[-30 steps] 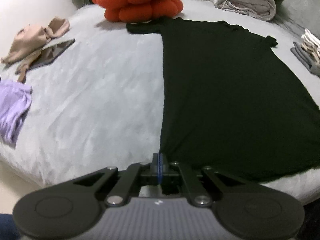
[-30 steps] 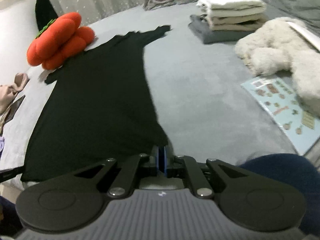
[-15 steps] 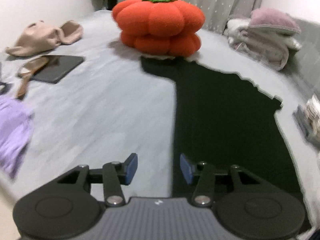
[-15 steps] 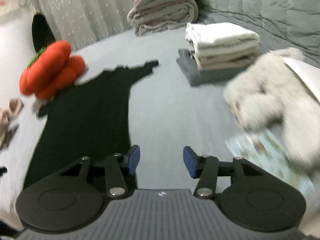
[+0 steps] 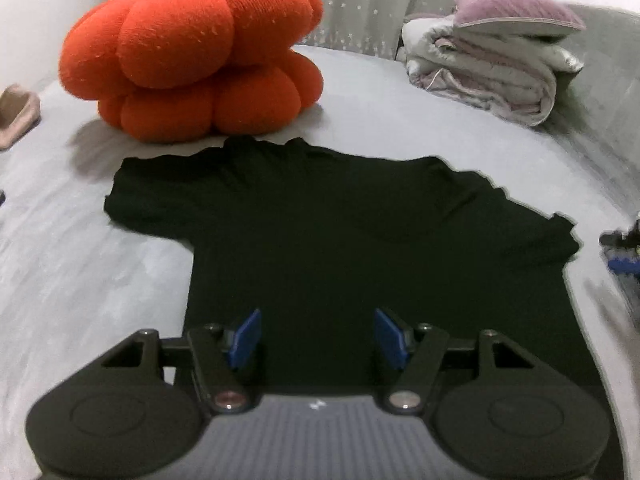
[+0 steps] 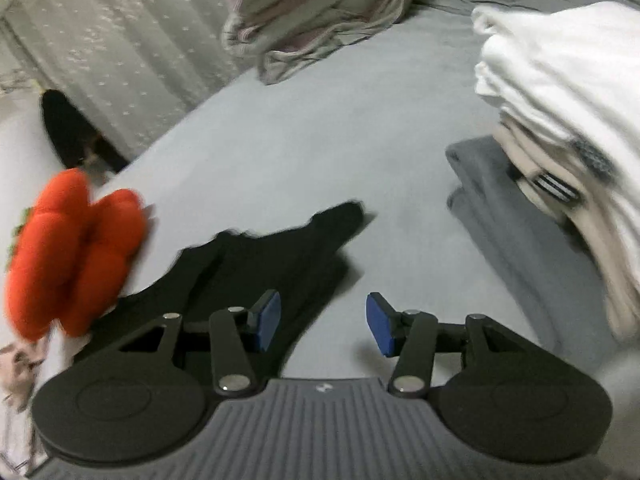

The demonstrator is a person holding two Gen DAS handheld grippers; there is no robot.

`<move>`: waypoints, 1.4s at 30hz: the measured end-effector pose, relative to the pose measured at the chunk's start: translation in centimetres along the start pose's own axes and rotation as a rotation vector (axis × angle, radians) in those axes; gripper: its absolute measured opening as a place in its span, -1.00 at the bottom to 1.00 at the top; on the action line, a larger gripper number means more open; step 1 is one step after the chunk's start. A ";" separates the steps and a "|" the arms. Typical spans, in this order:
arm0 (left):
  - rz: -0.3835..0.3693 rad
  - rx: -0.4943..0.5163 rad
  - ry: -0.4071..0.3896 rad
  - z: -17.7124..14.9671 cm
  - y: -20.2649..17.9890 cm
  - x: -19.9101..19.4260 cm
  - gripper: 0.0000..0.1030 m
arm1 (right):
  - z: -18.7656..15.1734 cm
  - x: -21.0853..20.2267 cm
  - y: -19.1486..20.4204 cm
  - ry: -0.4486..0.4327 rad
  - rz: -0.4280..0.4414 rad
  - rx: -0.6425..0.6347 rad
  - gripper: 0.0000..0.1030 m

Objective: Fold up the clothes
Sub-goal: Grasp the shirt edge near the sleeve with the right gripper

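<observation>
A black T-shirt (image 5: 328, 240) lies flat on the grey bed, collar towards the far side, both short sleeves spread out. My left gripper (image 5: 316, 338) hovers over the shirt's body below the collar; its jaws are opening and nothing is between the blue pads (image 5: 245, 338). In the right wrist view the shirt's right sleeve (image 6: 320, 236) lies just ahead and left of my right gripper (image 6: 323, 323), which stands open above the shirt's edge and bare sheet, holding nothing.
An orange pumpkin cushion (image 5: 192, 52) sits just beyond the collar. A rolled quilt with a purple pillow (image 5: 492, 64) lies at the back right. A stack of folded white, beige and grey clothes (image 6: 560, 152) stands close to the right gripper's right side. A beige garment (image 5: 16, 116) is far left.
Both grippers let go of the shirt's hem corners, opened, and travelled up the shirt towards the collar and sleeves. The pumpkin cushion and the folded stack now loom much nearer.
</observation>
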State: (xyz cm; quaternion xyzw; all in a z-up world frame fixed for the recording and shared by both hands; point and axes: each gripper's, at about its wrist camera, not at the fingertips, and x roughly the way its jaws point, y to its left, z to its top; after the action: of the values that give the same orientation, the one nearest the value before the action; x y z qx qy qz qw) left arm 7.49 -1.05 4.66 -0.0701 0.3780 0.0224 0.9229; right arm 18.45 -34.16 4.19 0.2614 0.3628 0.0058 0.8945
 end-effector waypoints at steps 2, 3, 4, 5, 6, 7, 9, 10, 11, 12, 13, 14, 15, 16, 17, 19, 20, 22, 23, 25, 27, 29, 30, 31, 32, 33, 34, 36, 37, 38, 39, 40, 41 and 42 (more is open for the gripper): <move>-0.007 -0.017 0.018 -0.2 0.3 1.0 0.24 | 0.6 2.0 -0.7 0.008 -0.007 0.017 0.01; -0.010 -0.016 0.021 -0.5 0.3 1.5 0.24 | 0.9 2.9 -1.1 0.014 -0.008 0.028 0.01; -0.002 0.011 0.014 -0.6 0.1 1.5 0.24 | 1.1 3.6 -1.4 0.023 -0.006 0.035 -0.09; 0.009 0.044 0.005 -0.8 -0.1 1.4 0.24 | 1.0 4.1 -1.6 0.034 0.002 0.030 -0.21; 0.009 0.046 0.002 -0.7 -0.1 1.4 0.24 | 0.9 4.3 -1.5 0.041 0.011 0.007 -0.61; 0.008 0.042 0.001 -0.6 -0.1 1.3 0.24 | 0.7 4.2 -1.3 0.047 0.020 -0.018 -0.93; 0.005 0.034 -0.001 -0.5 0.1 1.3 0.24 | 0.6 3.4 -0.8 0.024 0.018 -0.075 -0.93; 0.005 0.029 -0.002 -0.5 0.2 1.4 0.24 | 0.6 2.7 -0.5 0.004 -0.001 -0.103 -0.93; 0.015 0.033 -0.001 -0.5 0.2 1.6 0.24 | 0.6 2.0 -0.3 -0.015 -0.045 -0.125 -0.93; 0.023 0.040 -0.002 -0.6 0.2 1.6 0.24 | 0.5 1.2 -0.2 -0.030 -0.080 -0.143 -0.93; 0.027 0.046 -0.003 -0.6 0.1 1.7 0.24 | 0.4 0.4 -0.2 -0.034 -0.096 -0.152 -0.93; 0.029 0.052 -0.003 -0.5 0.0 1.7 0.24 | 0.2 0.0 -0.2 -0.028 -0.110 -0.161 -0.94; 0.029 0.053 -0.003 -0.5 0.1 1.8 0.24 | 0.0 -0.1 -0.2 -0.019 -0.128 -0.171 -0.94; 0.029 0.053 -0.002 -0.5 0.1 1.8 0.24 | -0.3 0.1 -0.4 -0.006 -0.147 -0.174 -0.93; 0.029 0.053 -0.001 -0.5 0.1 1.8 0.24 | -0.5 0.3 -0.5 0.007 -0.165 -0.178 -0.93; 0.029 0.052 0.000 -0.5 0.3 1.8 0.25 | -1.0 0.9 -1.1 0.028 -0.173 -0.159 -0.92; 0.029 0.053 0.001 -0.5 0.3 1.9 0.25 | -1.2 1.2 -1.4 0.037 -0.169 -0.142 -0.92; 0.030 0.059 0.000 -0.5 0.3 1.9 0.25 | -1.1 1.0 -1.7 0.068 -0.162 -0.125 -0.88; 0.032 0.064 -0.001 -0.5 0.3 1.9 0.25 | -0.7 0.6 -1.7 0.089 -0.153 -0.113 -0.79; 0.036 0.068 0.000 -0.5 0.3 1.9 0.25 | 0.4 -0.6 -1.3 0.072 -0.161 -0.132 -0.68; 0.036 0.066 0.001 -0.5 0.3 1.9 0.25 | 2.0 -1.2 -0.7 0.021 -0.171 -0.159 -0.27; 0.035 0.067 0.001 -0.5 0.3 2.0 0.25 | 3.5 -0.7 -0.5 0.003 -0.159 -0.134 0.23; 0.034 0.067 0.001 -0.5 0.3 2.0 0.25 | 4.1 0.1 -0.6 0.016 -0.142 -0.101 0.23; 0.034 0.068 0.001 -0.5 0.3 2.0 0.26 | 4.8 1.2 -0.8 0.042 -0.122 -0.061 0.23; 0.034 0.070 0.001 -0.5 0.3 2.0 0.26 | 5.3 2.3 -1.0 0.068 -0.108 -0.020 0.23; 0.034 0.073 0.000 -0.5 0.3 2.0 0.26 | 5.7 3.4 -1.4 0.094 -0.110 0.019 0.23; 0.034 0.076 0.000 -0.5 0.3 2.0 0.26 | 6.0 4.4 -1.6 0.118 -0.119 0.050 0.23; 0.037 0.093 -0.003 -0.6 0.2 2.0 0.26 | 6.3 6.0 -2.0 0.151 -0.130 0.069 0.03; 0.037 0.097 -0.003 -0.6 0.2 2.0 0.26 | 6.3 6.6 -1.8 0.160 -0.139 0.047 -0.40; 0.037 0.100 -0.004 -0.6 0.2 2.0 0.26 | 6.2 6.8 -1.2 0.163 -0.158 -0.012 -0.75; 0.035 0.100 -0.004 -0.6 0.2 2.0 0.26 | 6.1 7.1 -0.5 0.165 -0.173 -0.074 -0.89; 0.034 0.097 -0.005 -0.6 0.3 2.0 0.26 | 6.2 7.3 0.4 0.157 -0.184 -0.140 -0.90; 0.032 0.094 -0.006 -0.6 0.4 2.0 0.26 | 6.3 7.0 1.0 0.124 -0.207 -0.205 -0.90; 0.031 0.091 -0.007 -0.5 0.5 2.0 0.26 | 6.4 6.6 1.7 0.067 -0.228 -0.274 -0.90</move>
State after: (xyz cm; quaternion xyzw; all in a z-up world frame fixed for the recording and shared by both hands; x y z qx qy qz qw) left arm 8.47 -0.70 2.84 -0.0221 0.3763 0.0200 0.9260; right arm 27.74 -34.34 4.57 0.0939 0.4153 -0.0376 0.9040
